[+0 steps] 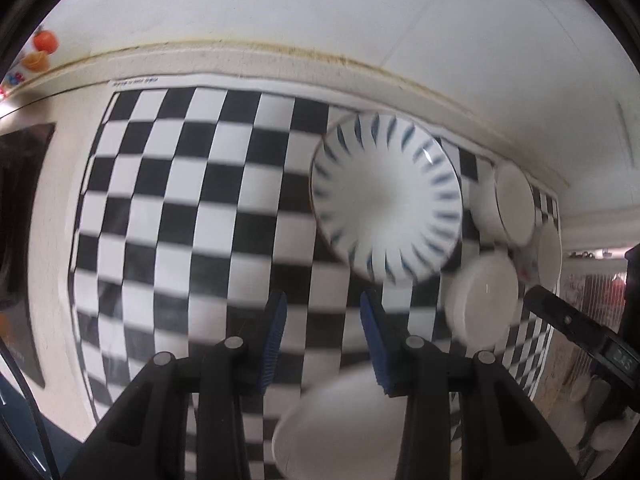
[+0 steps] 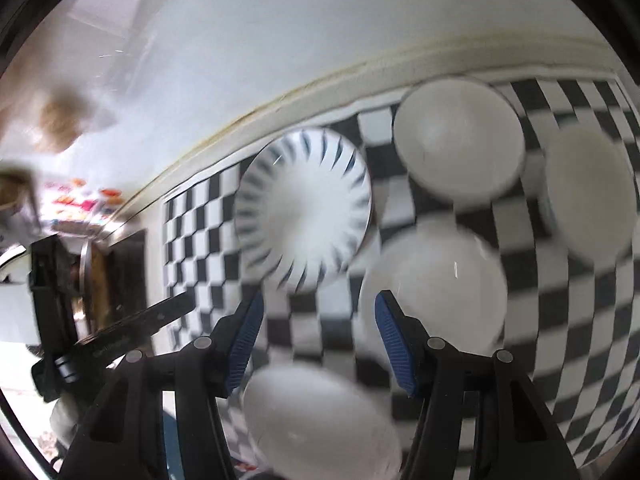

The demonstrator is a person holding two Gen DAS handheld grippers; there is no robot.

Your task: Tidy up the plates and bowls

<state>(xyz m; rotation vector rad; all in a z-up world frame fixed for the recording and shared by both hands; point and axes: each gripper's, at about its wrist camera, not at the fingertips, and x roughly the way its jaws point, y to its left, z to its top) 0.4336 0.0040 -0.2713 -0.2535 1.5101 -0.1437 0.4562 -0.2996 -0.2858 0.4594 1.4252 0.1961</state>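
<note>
A white bowl with blue radial stripes (image 1: 386,200) sits on a black-and-white checkered mat (image 1: 180,200); it also shows in the right wrist view (image 2: 302,208). Plain white dishes lie around it: one near (image 1: 482,296), one further back (image 1: 514,204), one low in front (image 1: 340,428). In the right wrist view the plain white dishes appear at centre (image 2: 434,288), back (image 2: 458,140), right (image 2: 590,192) and front (image 2: 320,420). My left gripper (image 1: 323,340) is open and empty above the mat. My right gripper (image 2: 320,340) is open and empty. Both views are motion-blurred.
A white wall rises behind the mat, with a cream ledge (image 1: 280,56) along its base. The right gripper's body (image 1: 580,328) shows at the right edge of the left view. The left gripper's body (image 2: 100,336) shows at left in the right view. Colourful items (image 1: 42,48) sit far left.
</note>
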